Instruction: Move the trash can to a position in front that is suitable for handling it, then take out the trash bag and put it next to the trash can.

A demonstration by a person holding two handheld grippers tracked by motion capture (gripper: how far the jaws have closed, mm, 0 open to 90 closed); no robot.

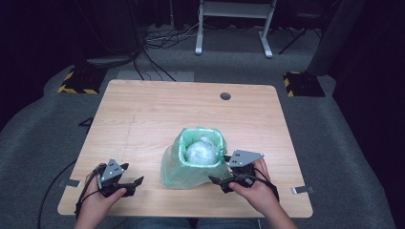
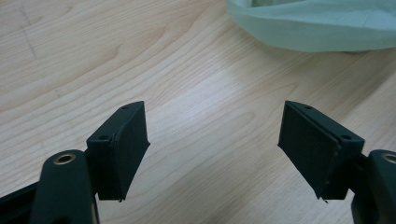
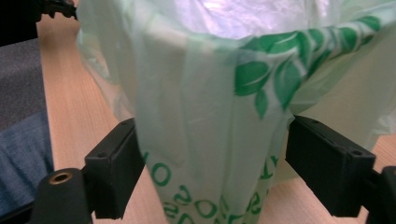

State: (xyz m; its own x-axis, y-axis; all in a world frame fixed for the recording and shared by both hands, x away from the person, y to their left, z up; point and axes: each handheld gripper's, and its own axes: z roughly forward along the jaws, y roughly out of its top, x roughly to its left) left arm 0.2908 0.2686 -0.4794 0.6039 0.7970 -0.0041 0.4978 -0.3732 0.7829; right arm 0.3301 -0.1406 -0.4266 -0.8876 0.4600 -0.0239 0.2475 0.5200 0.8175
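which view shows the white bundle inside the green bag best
The high view: it looks down into the open green bag at the white bundle. The right gripper view catches its pale top edge; the left gripper view shows bag alone.

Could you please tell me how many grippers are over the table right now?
2. The left gripper is at the table's near-left corner, jaws open over bare wood. The right gripper is near the front edge, its open jaws on either side of the green bag.

This looks like a lab or test room. A plain wooden table [image 1: 157, 109] stands alone on grey carpet [image 1: 305, 124]. Dark curtains [image 1: 367, 71] hang all around. Black cables [image 1: 160, 40] lie on the far floor, near a white metal stand [image 1: 234, 19] and yellow-striped blocks [image 1: 79, 80].
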